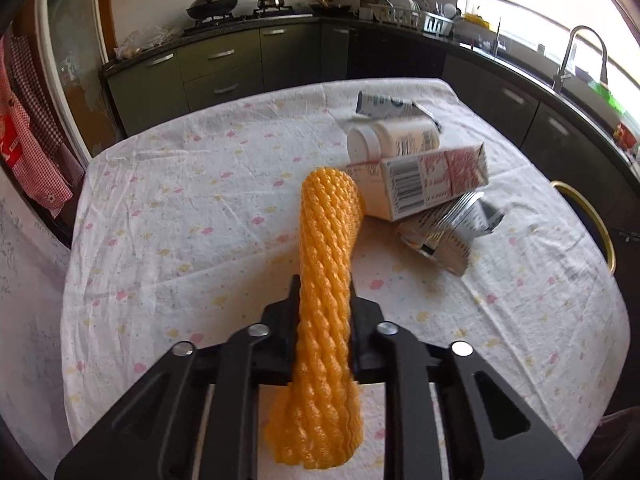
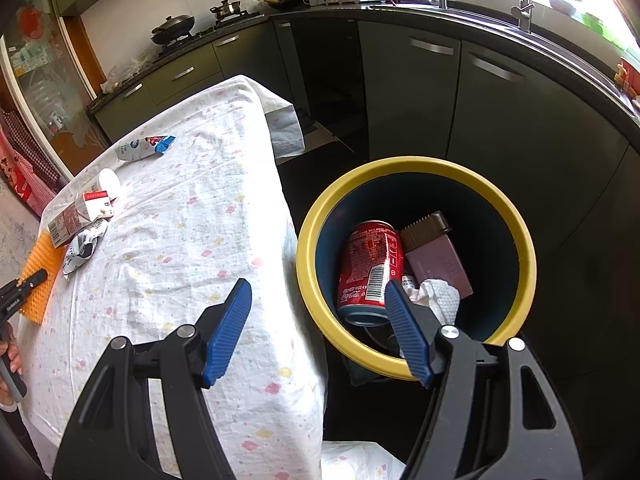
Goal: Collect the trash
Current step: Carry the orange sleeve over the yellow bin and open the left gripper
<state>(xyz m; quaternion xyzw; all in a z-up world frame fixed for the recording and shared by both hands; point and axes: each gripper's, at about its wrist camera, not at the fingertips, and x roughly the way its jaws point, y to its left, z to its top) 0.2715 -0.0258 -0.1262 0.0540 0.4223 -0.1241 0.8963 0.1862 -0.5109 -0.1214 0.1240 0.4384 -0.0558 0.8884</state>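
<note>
1. Kitchen cabinets and a dark counter wrap round behind us; in front is a table under a white floral cloth (image 1: 168, 216), and that is where we are working.

2. Our left gripper (image 1: 325, 300) has its jaws pinched together on an orange foam net sleeve (image 1: 326, 264), gripping it near the middle. The sleeve's far end sticks out toward the other litter, and its near end flares out below the jaws.

3. Our right gripper (image 2: 318, 312) has its blue pads apart with nothing between them. It hangs over the table's edge and the yellow-rimmed bin (image 2: 524, 240) that stands on the floor just beside the table.

4. Inside the bin we can see a red soda can (image 2: 370, 264), a brownish carton (image 2: 436, 256) and some crumpled white paper (image 2: 440, 300).

5. On the cloth beyond the sleeve lie a white bottle (image 1: 394, 140), a red-and-white carton (image 1: 432, 182), a squashed silver carton (image 1: 448, 232) and a blue-and-white pouch (image 1: 386, 105), bunched close together.

6. We judge the step in hand to be the pickup of the sleeve: the grip looks made, the carry not yet begun.

7. Next we need to lift it clear of the cloth, swing it across to the bin and let go above the opening. The foam is light and springy, so we should hold it firmly and release well inside the rim.
</note>
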